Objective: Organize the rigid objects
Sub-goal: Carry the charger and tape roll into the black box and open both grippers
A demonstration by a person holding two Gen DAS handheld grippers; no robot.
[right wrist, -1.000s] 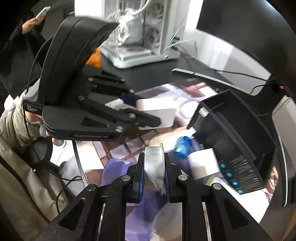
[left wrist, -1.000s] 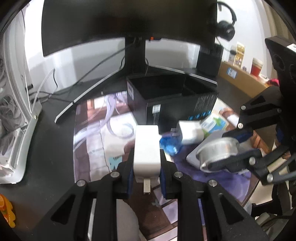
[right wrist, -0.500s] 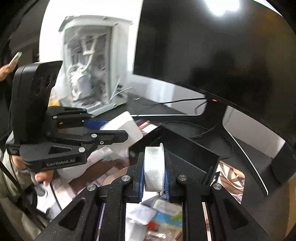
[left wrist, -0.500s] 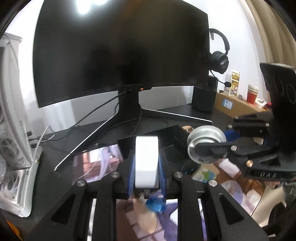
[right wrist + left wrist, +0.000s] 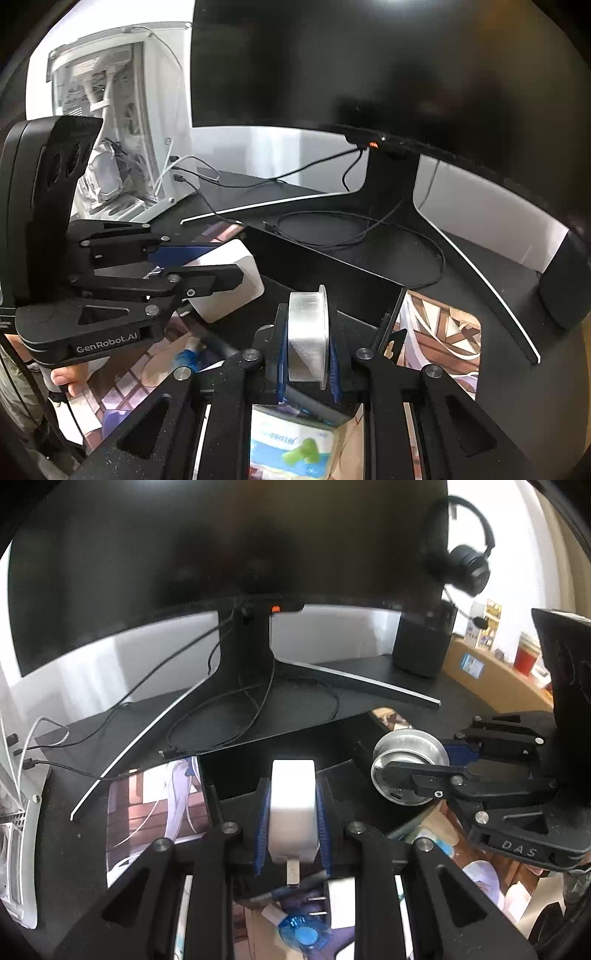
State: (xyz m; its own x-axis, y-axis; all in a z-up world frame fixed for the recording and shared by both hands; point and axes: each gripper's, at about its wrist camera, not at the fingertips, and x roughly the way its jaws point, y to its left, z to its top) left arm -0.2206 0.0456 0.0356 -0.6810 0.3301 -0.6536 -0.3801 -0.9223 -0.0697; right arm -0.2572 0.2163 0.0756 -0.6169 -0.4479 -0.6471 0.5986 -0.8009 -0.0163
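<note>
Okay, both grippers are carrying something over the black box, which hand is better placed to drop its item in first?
Probably left: the left gripper holds the white charger squarely above the black box; the right gripper's metal disc hangs nearer its edge.

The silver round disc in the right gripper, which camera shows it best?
The left wrist view: the silver disc shows its round face, pinched by the right gripper. The right wrist view shows it only edge-on.

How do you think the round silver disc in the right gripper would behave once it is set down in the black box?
The silver disc looks like metal, so probably stiff and fairly heavy for its size. The right gripper holds it on edge; released that way it may roll or tip flat. Its smooth faces could slip.
</note>
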